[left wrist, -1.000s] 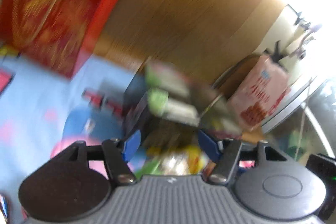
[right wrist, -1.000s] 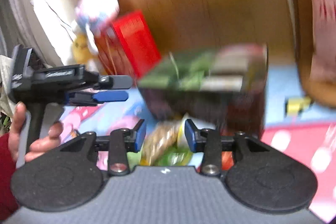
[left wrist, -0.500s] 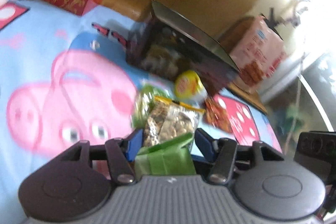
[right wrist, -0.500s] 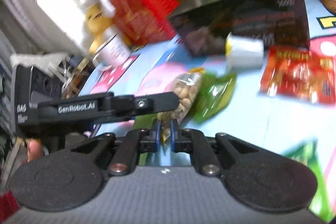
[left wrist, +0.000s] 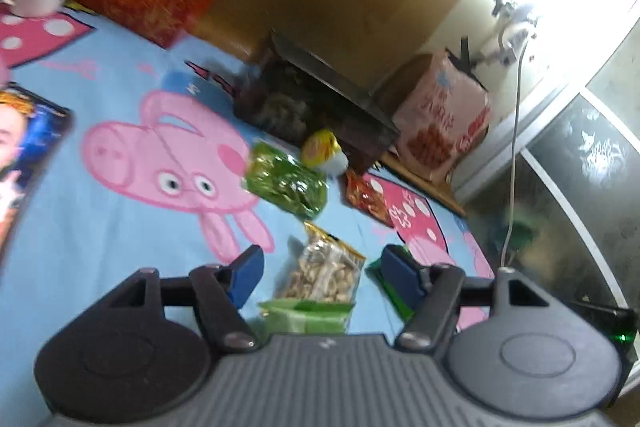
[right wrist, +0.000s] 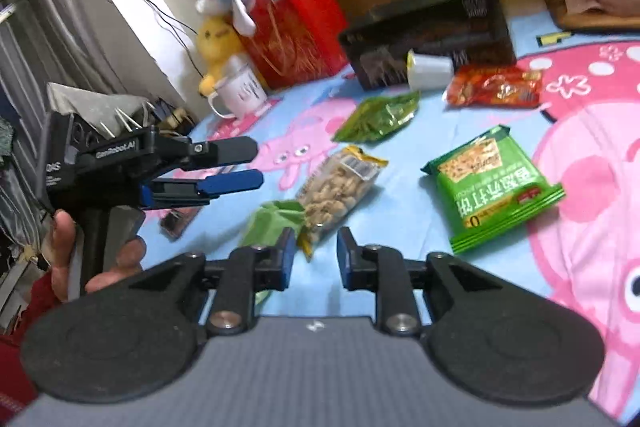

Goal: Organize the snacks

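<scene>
The left gripper [left wrist: 318,269] hangs wide over the peanut bag [left wrist: 322,269], its jaws just opened and empty. The right gripper [right wrist: 316,253] (jaws just parted) stands narrowly open, empty, near that bag on the blue cartoon cloth [right wrist: 404,211].

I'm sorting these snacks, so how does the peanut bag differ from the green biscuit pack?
The peanut bag is clear, showing the nuts; the green biscuit pack is opaque and printed. The peanut bag is long and narrow; the biscuit pack is squarer. The peanut bag touches a light green wrapper; the biscuit pack lies alone. Both lie flat.
</scene>
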Demonstrator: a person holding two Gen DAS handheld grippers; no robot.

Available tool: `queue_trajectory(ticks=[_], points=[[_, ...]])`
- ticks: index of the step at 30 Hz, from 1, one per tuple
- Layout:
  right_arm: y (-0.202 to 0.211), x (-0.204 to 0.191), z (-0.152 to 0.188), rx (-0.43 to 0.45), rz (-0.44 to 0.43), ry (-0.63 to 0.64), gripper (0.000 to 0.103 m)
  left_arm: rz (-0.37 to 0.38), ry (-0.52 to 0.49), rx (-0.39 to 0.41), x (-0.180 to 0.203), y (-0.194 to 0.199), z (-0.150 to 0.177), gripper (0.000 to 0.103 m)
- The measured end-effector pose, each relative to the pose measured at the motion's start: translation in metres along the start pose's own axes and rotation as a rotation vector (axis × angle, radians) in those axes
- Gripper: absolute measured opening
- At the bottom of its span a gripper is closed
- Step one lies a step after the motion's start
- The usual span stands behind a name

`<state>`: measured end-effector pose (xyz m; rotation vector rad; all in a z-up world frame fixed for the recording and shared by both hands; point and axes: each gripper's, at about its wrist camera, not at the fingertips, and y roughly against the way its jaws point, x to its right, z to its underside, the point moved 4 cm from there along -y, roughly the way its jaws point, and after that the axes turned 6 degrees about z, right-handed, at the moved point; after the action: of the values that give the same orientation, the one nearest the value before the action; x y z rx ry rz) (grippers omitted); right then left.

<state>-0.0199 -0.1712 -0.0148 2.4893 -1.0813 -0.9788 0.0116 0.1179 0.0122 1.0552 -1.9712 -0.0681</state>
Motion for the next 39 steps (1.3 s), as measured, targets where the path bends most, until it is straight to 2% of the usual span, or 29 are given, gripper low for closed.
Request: queue_trajectory(ticks=[5, 7, 9, 12, 15, 18, 20, 21, 22, 24, 29, 32, 33, 34, 36, 39], points=[[-0.001, -0.018, 0.012, -0.035, -0.082, 0.033, 0.029, 0.019, 0.021, -0.038, -0.001, 0.015, 0.023, 0.066], [-0.009, -0.028, 0.016, -0.057, -0.089, 0.067, 0.029, 0.015, 0.008, -0.057, 0.0, 0.018, 0.037, 0.066], [-0.012, -0.037, 0.015, -0.041, -0.067, 0.125, 0.029, 0.004, 0.005, -0.069, -0.001, 0.023, 0.047, 0.066], [-0.019, -0.042, -0.004, 0.009, -0.057, 0.182, 0.029, 0.019, 0.035, -0.061, -0.006, 0.039, 0.056, 0.066], [-0.039, -0.035, -0.026, 0.014, -0.055, 0.146, 0.029, 0.04, 0.059, -0.053, -0.008, 0.053, 0.064, 0.064], [-0.061, -0.029, -0.032, -0.031, -0.079, 0.125, 0.029, 0.112, 0.081, -0.111, -0.004, 0.05, 0.077, 0.059], [-0.072, -0.031, -0.026, -0.072, -0.081, 0.135, 0.026, 0.122, 0.088, -0.169, -0.003, 0.037, 0.088, 0.054], [-0.074, -0.029, -0.022, -0.098, -0.086, 0.139, 0.024, 0.126, 0.089, -0.172, -0.003, 0.033, 0.09, 0.051], [-0.074, -0.028, -0.017, -0.113, -0.093, 0.14, 0.019, 0.128, 0.09, -0.173, -0.003, 0.031, 0.089, 0.051], [-0.067, -0.025, -0.007, -0.137, -0.105, 0.154, 0.019, 0.127, 0.1, -0.165, -0.005, 0.029, 0.085, 0.051], [-0.027, -0.015, 0.017, -0.12, -0.109, 0.142, 0.02, 0.12, 0.117, -0.138, -0.014, 0.024, 0.071, 0.052], [-0.005, -0.01, 0.031, -0.105, -0.129, 0.118, 0.023, 0.11, 0.101, -0.131, -0.015, 0.024, 0.061, 0.06], [0.002, -0.009, 0.032, -0.088, -0.109, 0.129, 0.028, 0.102, 0.084, -0.112, -0.015, 0.028, 0.057, 0.062], [0.009, -0.009, 0.032, -0.071, -0.088, 0.146, 0.041, 0.093, 0.077, -0.091, -0.015, 0.033, 0.053, 0.065], [0.015, -0.012, 0.032, -0.047, -0.055, 0.19, 0.056, 0.082, 0.082, -0.064, -0.018, 0.041, 0.047, 0.065], [0.009, -0.023, 0.033, -0.057, -0.028, 0.282, 0.057, 0.065, 0.087, -0.057, -0.019, 0.047, 0.044, 0.065]])
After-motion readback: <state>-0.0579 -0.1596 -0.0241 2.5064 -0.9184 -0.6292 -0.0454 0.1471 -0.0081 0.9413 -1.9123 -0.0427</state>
